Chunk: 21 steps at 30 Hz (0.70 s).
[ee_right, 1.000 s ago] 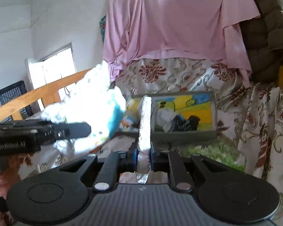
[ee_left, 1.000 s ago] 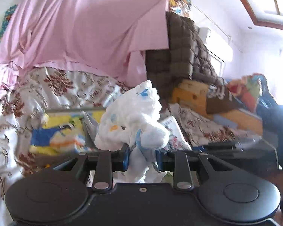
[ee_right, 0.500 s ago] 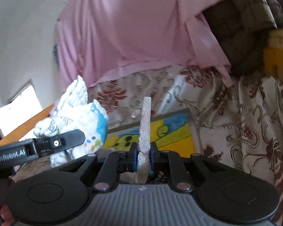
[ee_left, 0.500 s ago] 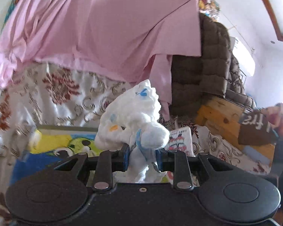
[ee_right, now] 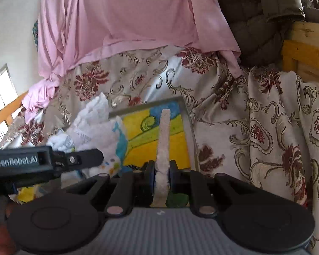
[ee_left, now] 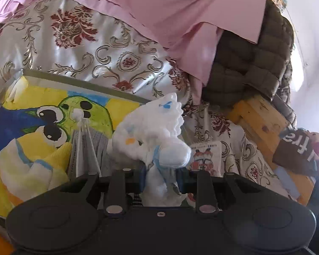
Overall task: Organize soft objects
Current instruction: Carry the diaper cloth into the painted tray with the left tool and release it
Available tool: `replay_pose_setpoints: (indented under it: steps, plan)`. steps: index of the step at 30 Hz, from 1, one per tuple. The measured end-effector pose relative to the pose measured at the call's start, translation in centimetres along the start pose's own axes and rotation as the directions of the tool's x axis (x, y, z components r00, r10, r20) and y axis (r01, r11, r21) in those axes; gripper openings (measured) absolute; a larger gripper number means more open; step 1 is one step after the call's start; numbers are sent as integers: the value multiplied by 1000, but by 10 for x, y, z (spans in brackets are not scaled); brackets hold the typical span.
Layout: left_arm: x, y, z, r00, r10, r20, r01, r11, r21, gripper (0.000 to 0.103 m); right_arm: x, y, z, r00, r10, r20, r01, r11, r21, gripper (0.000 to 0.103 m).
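Left gripper clamped on white diaper, right gripper pinched on thin pinkish pad, as one second before. Both brought closer over the cartoon-printed storage box, now filling more of each view; behind, floral bedspread and pink sheet.

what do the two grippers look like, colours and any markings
Both are matte black with two round discs at the base and silver pivot bolts. The left gripper has a smooth black body; the right gripper has a ribbed grey one. The left one's side reads "GenRobot.AI" in white.
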State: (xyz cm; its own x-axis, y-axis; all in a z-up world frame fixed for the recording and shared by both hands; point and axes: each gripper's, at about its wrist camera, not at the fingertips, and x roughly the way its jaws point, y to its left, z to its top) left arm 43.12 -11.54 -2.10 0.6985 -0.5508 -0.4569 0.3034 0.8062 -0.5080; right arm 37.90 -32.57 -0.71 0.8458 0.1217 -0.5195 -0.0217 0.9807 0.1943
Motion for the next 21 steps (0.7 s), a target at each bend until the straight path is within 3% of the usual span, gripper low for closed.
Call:
replay_pose_setpoints:
  steps: [4, 11, 17, 21]
  plan:
    - [-1, -3, 3, 1000, 25, -9, -24, 1000, 14, 35, 1, 2, -1, 1000, 0, -12, 0, 1000, -7, 16]
    - [-9, -7, 4, 992, 128, -15, -126, 990, 67, 45, 2, 13, -3, 1000, 10, -27, -12, 998, -54, 23]
    - [-19, -5, -1, 983, 183, 4, -183, 978, 97, 68, -3, 19, -2, 999, 36, -26, -38, 997, -66, 44]
    - [-25, 0, -1, 979, 205, 14, -206, 976, 77, 72, -5, 15, -2, 998, 57, -28, -59, 997, -43, 56]
